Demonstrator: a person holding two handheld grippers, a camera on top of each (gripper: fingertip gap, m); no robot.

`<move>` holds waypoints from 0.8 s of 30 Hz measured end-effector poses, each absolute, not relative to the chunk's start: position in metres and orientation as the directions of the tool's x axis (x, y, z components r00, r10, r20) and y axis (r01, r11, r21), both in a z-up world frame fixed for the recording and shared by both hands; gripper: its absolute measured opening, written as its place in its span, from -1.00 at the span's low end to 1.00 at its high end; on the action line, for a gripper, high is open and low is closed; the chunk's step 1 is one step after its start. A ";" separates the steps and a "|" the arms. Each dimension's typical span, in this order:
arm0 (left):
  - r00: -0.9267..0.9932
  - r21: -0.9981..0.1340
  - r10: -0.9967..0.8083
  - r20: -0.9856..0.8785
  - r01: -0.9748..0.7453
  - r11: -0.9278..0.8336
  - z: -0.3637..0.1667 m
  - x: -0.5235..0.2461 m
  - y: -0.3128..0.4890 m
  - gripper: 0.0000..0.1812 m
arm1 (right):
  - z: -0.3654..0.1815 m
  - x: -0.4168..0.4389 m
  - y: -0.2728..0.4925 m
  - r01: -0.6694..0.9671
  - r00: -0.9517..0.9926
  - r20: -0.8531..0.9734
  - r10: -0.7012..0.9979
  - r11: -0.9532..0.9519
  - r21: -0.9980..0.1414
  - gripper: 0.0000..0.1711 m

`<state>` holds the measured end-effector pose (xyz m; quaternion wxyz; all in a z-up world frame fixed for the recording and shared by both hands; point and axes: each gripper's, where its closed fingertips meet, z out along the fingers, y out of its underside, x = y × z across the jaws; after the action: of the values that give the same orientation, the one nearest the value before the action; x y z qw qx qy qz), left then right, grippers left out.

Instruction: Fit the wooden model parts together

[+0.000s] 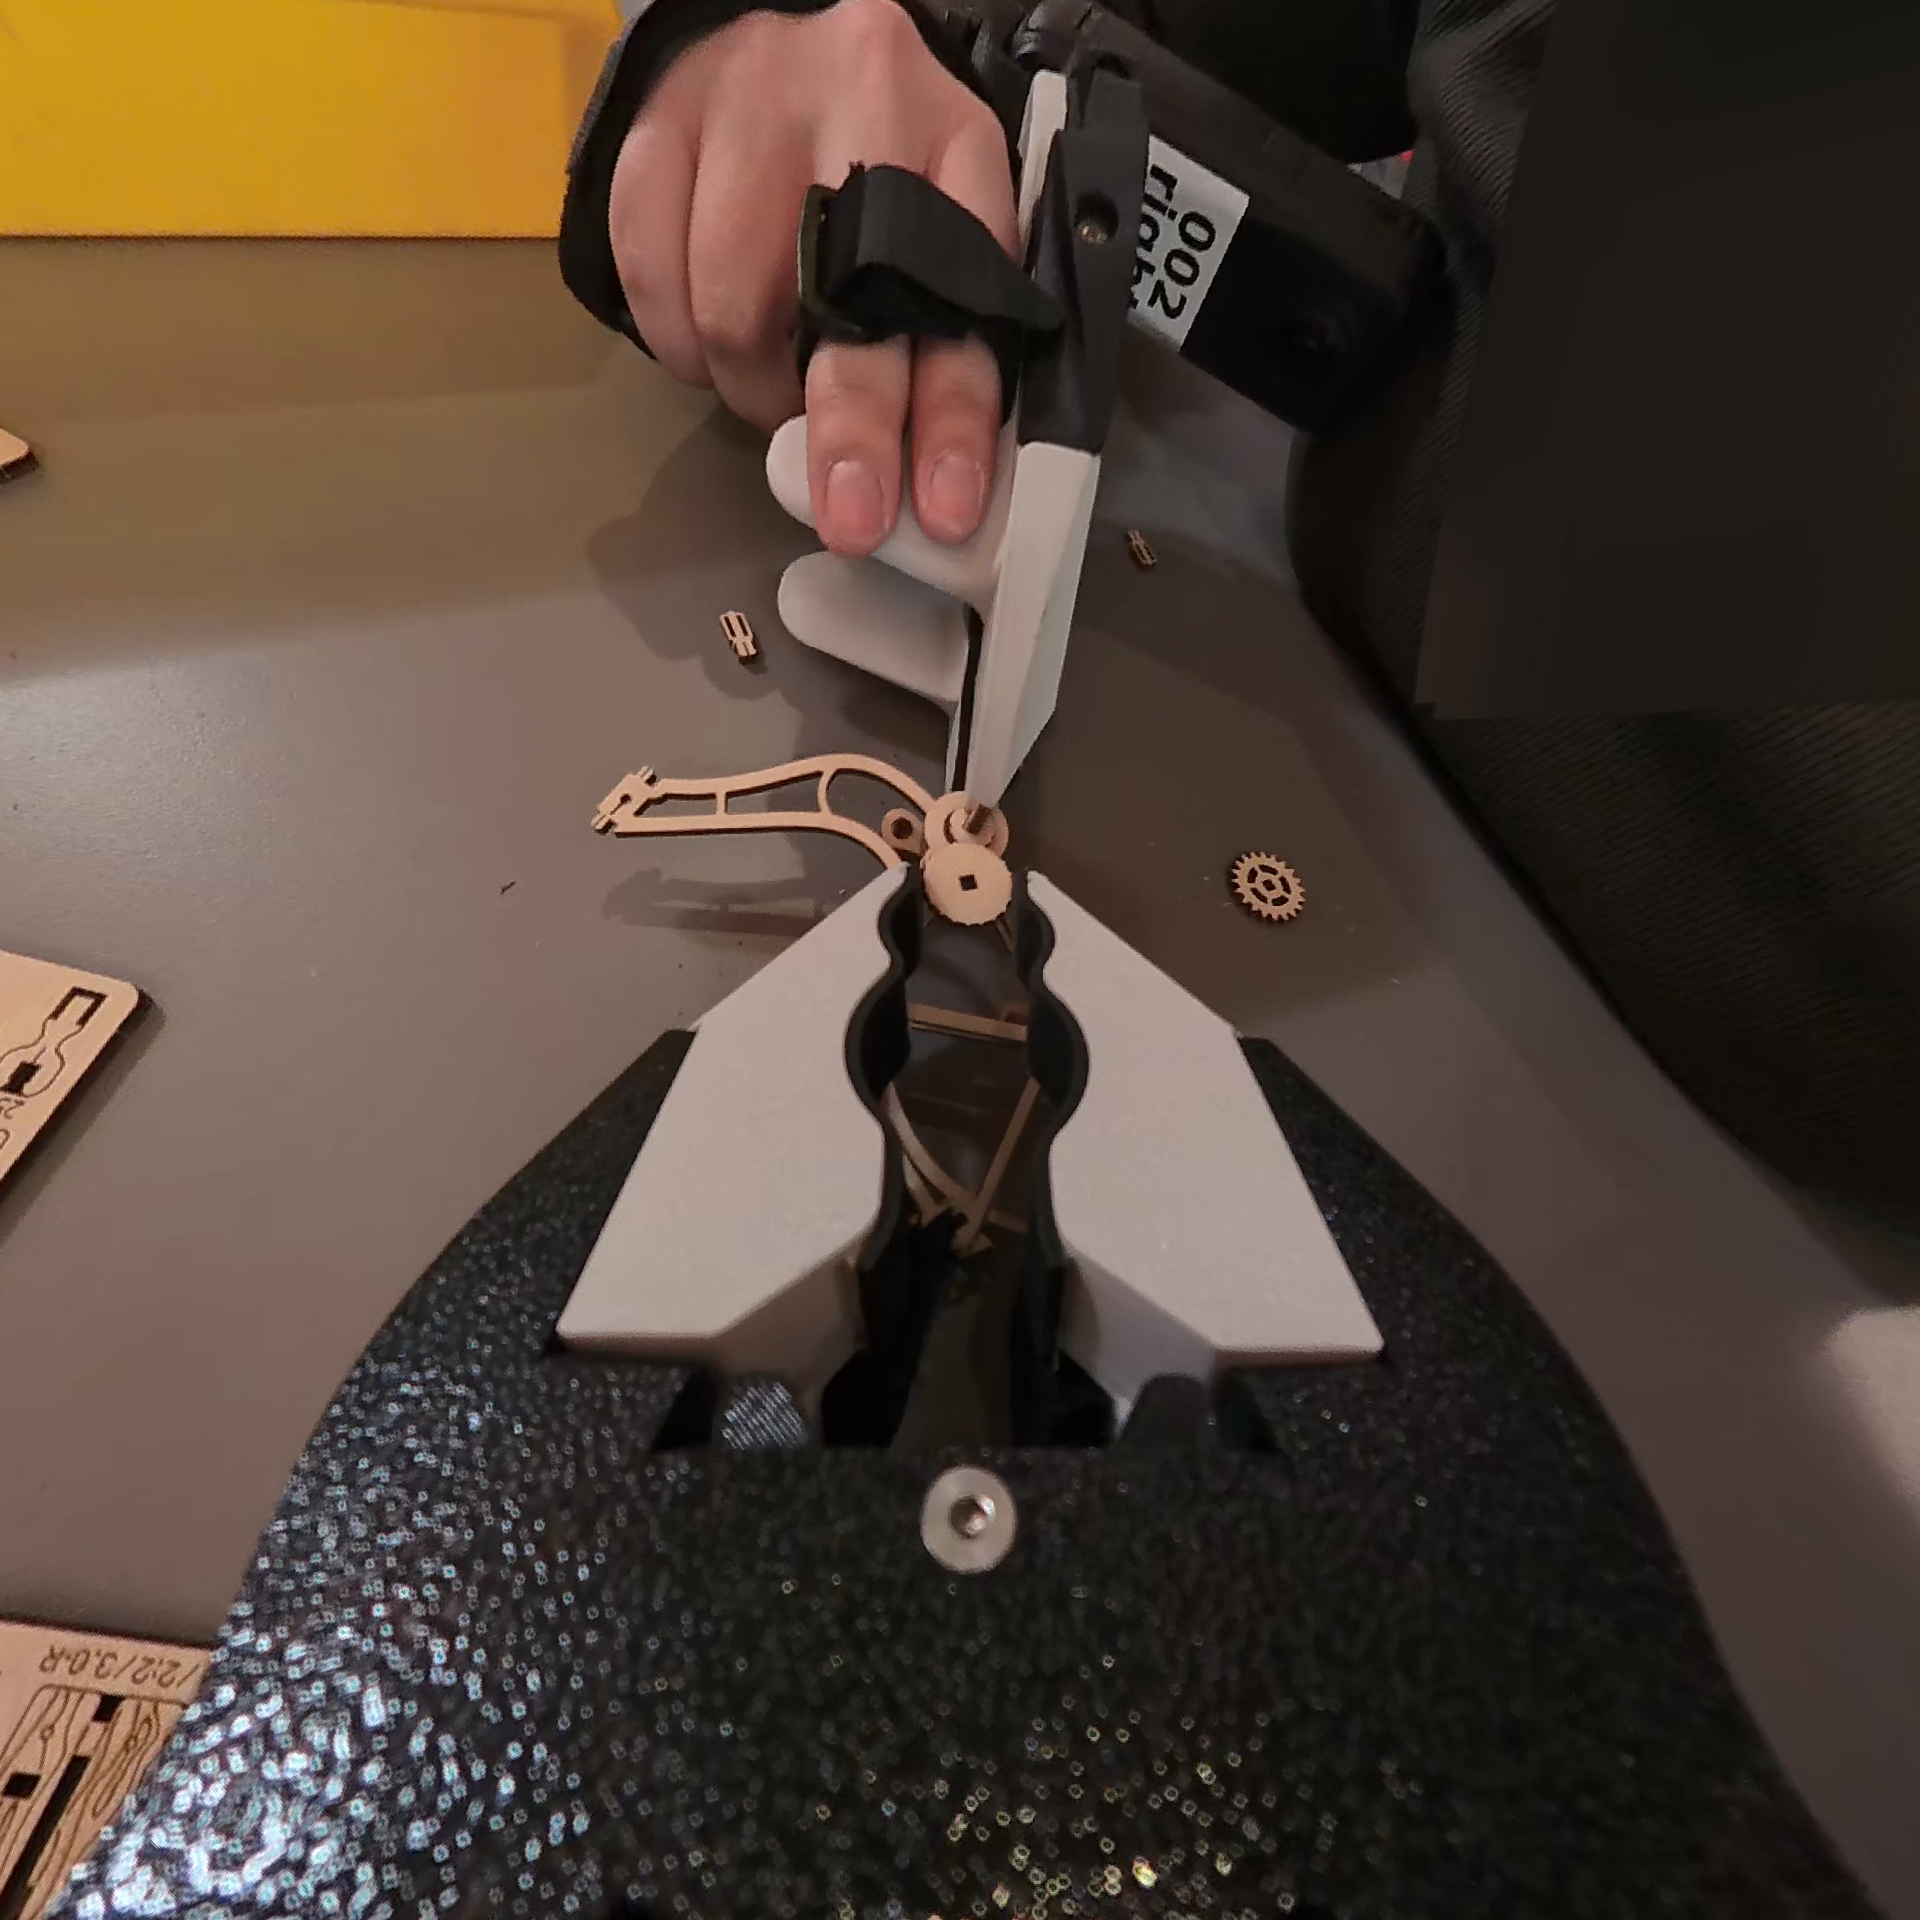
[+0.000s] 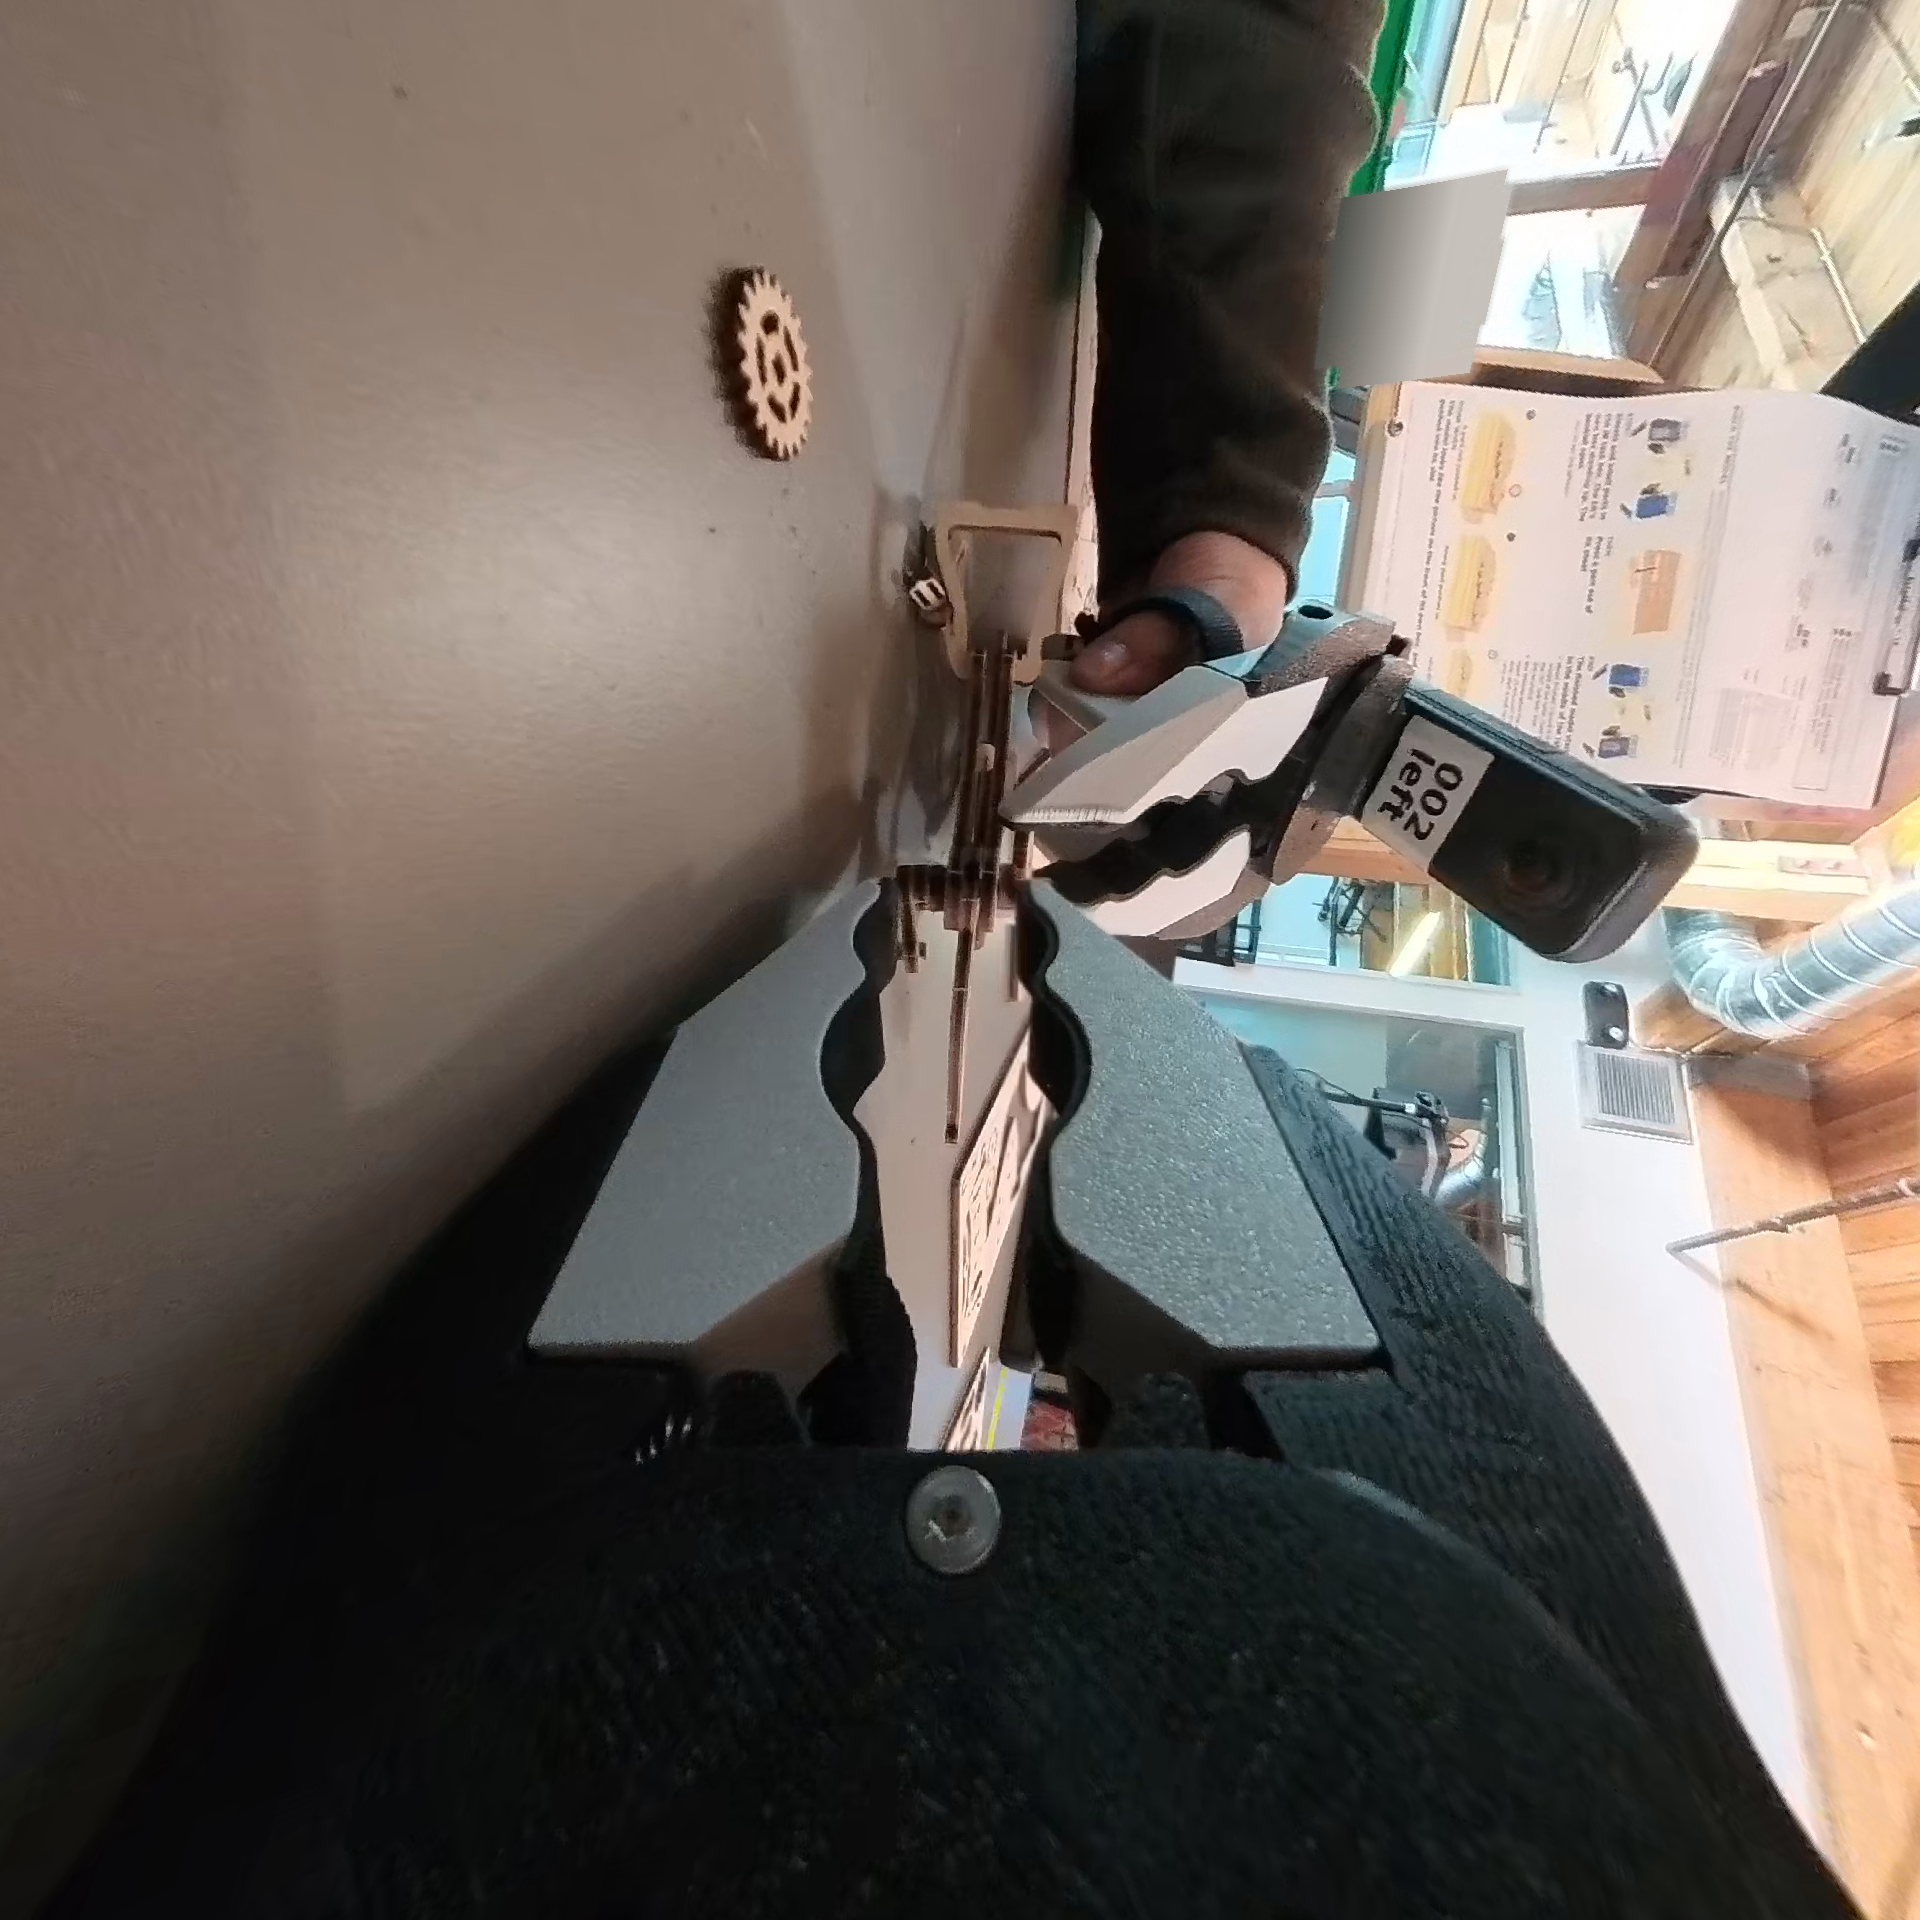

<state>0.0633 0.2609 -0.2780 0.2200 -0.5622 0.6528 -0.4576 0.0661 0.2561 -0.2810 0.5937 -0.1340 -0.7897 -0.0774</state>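
The partly built wooden model stands on the grey table; a curved truss arm sticks out to its left and a toothed disc faces me. My left gripper is shut on the model, with more frame pieces showing between its fingers. My right gripper comes down from above, shut on a small wooden pin at a round washer on top of the model. In the right wrist view the model's stacked plates sit at my right gripper's tips, and the left gripper clamps them from the right.
A loose wooden gear lies right of the model, also in the right wrist view. Two small connectors lie farther back. Wooden part sheets lie at the left edge, a yellow box behind. An instruction sheet stands beyond. The grippers are tip to tip, or close to it.
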 end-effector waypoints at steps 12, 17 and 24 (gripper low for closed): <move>-0.277 -0.844 -0.931 0.239 -0.532 -0.058 -0.278 0.062 0.260 -0.84 | -0.281 0.065 0.255 0.310 -0.255 0.959 0.121 0.950 -0.038 -0.77; -0.292 -0.871 -0.928 0.233 -0.487 -0.065 -0.269 0.062 0.260 -0.84 | -0.281 0.066 0.256 0.316 -0.252 0.960 0.122 0.948 -0.037 -0.78; -0.326 -0.908 -0.936 0.128 -0.419 0.022 -0.260 0.070 0.254 -0.84 | -0.280 0.065 0.255 0.316 -0.242 0.962 0.125 0.948 -0.044 -0.79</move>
<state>0.0700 0.2536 -0.2597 0.2718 -0.5127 0.6611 -0.4756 0.0654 0.2553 -0.2804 0.5994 -0.1404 -0.7840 -0.0796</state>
